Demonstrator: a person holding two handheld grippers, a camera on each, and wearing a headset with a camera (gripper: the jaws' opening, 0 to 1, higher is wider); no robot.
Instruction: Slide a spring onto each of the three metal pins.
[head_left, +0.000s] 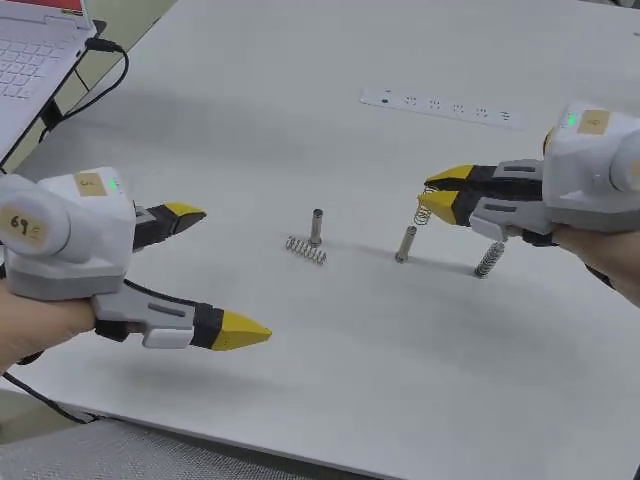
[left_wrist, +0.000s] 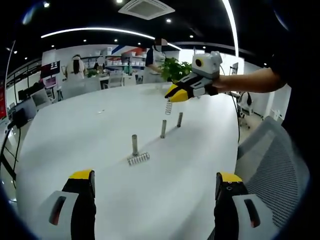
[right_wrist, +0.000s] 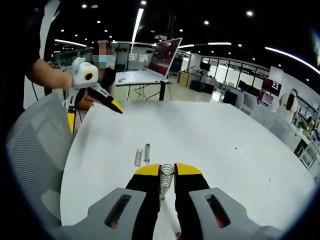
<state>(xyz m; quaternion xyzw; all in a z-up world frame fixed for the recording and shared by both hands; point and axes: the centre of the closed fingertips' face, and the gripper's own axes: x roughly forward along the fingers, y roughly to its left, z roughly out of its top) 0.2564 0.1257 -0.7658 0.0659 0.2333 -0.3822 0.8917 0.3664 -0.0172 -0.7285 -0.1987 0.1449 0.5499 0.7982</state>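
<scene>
Three metal pins stand upright on the white table (head_left: 300, 380): a bare left pin (head_left: 317, 226) (left_wrist: 134, 144) (right_wrist: 147, 152), a bare middle pin (head_left: 406, 243) (left_wrist: 163, 128), and a right pin (head_left: 489, 258) (left_wrist: 179, 119) with a spring around it. Flat beside the left pin lies a loose spring (head_left: 305, 249) (left_wrist: 138, 158) (right_wrist: 138, 156). My right gripper (head_left: 435, 195) (left_wrist: 175, 95) (right_wrist: 168, 171) is shut on another spring (head_left: 422, 212) (left_wrist: 168, 106) (right_wrist: 167, 175), which hangs just above and right of the middle pin. Near the table's front left, my left gripper (head_left: 215, 270) (left_wrist: 155, 182) hovers open, holding nothing.
A white power strip (head_left: 440, 105) lies at the back of the table. At the far left corner is an open laptop (head_left: 30, 50) with a black cable (head_left: 100, 85). A grey mesh chair (left_wrist: 280, 165) stands by the table edge. People stand in the office behind.
</scene>
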